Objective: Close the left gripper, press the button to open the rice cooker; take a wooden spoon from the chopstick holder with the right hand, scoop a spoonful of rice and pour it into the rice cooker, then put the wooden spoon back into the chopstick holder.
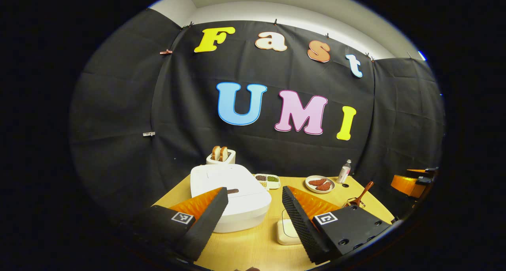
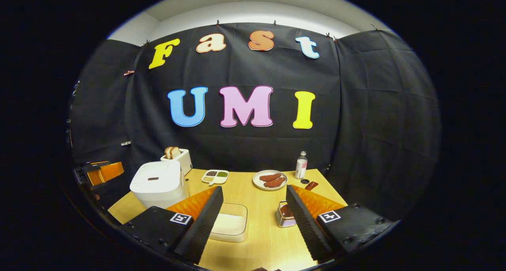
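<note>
I see the rice cooker (image 2: pixel 159 183) sitting on the left side of the wooden table (image 2: pixel 257 207) with its lid down; in the left gripper view it lies straight ahead, just beyond my left gripper (image 1: pixel 255 211), whose jaws are spread wide and grip nothing. The wooden spoon (image 1: pixel 361 194) stands tilted in the chopstick holder (image 2: pixel 285 215) near the table's right edge. My right gripper (image 2: pixel 255 211) also hangs with jaws spread and nothing between them, the chopstick holder just beside its right finger. The clear container of rice (image 2: pixel 230 222) lies at the front between cooker and holder. Farther back I make out a toaster (image 2: pixel 177 157) with bread, a divided dish of beans (image 2: pixel 215 176), a plate of sausages (image 2: pixel 270 180) and a small bottle (image 2: pixel 301 165).
</note>
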{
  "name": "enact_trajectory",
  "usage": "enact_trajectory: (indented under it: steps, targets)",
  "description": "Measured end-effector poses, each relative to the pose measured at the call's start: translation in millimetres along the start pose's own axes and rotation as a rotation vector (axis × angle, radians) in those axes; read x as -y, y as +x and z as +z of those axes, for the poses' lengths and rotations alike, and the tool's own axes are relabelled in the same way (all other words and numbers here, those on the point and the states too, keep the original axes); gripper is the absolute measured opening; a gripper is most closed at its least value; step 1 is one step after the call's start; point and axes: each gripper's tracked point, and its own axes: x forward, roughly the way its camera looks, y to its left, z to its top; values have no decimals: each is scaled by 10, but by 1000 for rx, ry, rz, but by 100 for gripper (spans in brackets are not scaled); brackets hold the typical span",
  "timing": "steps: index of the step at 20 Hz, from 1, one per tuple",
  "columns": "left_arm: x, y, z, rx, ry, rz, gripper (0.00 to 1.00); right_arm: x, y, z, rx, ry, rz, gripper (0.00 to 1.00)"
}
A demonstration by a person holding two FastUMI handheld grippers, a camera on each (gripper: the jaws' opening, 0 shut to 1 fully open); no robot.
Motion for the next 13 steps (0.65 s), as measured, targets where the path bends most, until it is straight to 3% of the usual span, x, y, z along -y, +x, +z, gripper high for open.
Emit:
enact_trajectory:
  steps: [7, 13]
  targets:
    - [389, -459, 36, 15, -18, 43, 95, 489, -377, 275, 99, -17, 22, 100]
    - [645, -761, 60, 28, -1, 67, 95, 668, -604, 131, 98, 2, 50, 100]
